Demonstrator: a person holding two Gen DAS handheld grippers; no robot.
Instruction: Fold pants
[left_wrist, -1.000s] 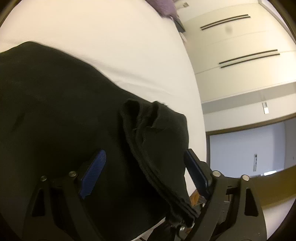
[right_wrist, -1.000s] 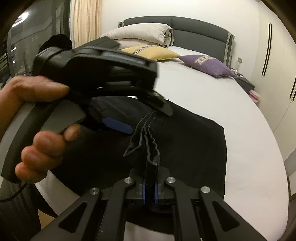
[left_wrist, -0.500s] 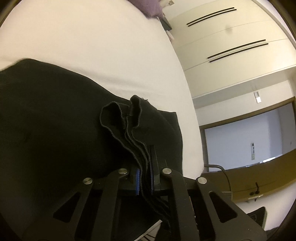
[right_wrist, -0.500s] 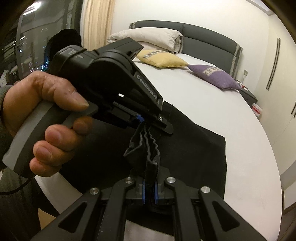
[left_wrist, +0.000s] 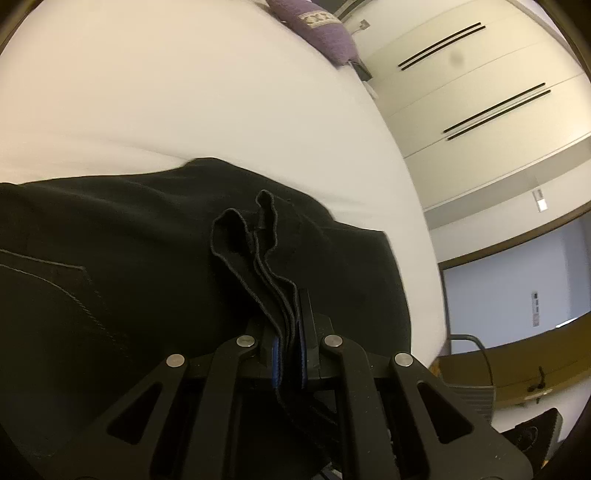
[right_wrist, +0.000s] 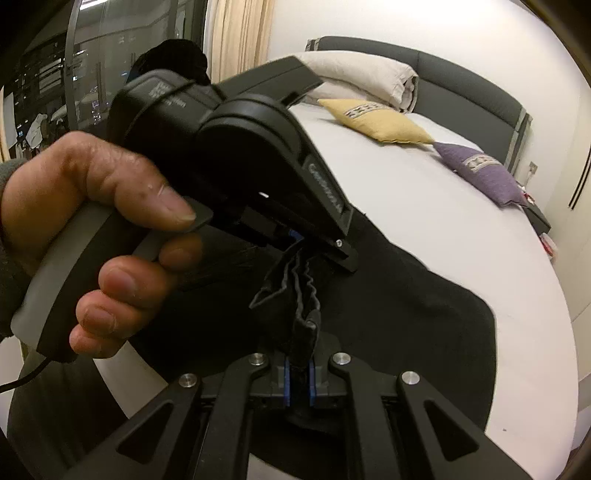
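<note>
Black pants (left_wrist: 110, 266) lie spread on a white bed (left_wrist: 184, 92). My left gripper (left_wrist: 288, 354) is shut on a bunched, layered edge of the pants, which sticks up between the blue pads (left_wrist: 275, 356). In the right wrist view the pants (right_wrist: 406, 314) reach toward the bed's near edge, and my right gripper (right_wrist: 300, 376) is shut on another folded edge of them. The left gripper (right_wrist: 295, 238), held by a hand (right_wrist: 92, 206), hangs just above and beyond the right one, pinching the same raised fold.
A yellow pillow (right_wrist: 376, 122), a purple pillow (right_wrist: 484, 173) and a rolled duvet (right_wrist: 362, 77) lie at the grey headboard (right_wrist: 480, 92). White wardrobe doors (left_wrist: 480, 92) stand past the bed's right side. A window with curtain (right_wrist: 236, 37) is at the left.
My left gripper went from open around the pants' edge to shut on it. Both grippers then moved across the bed with the fabric, and the purple pillow came into the left view.
</note>
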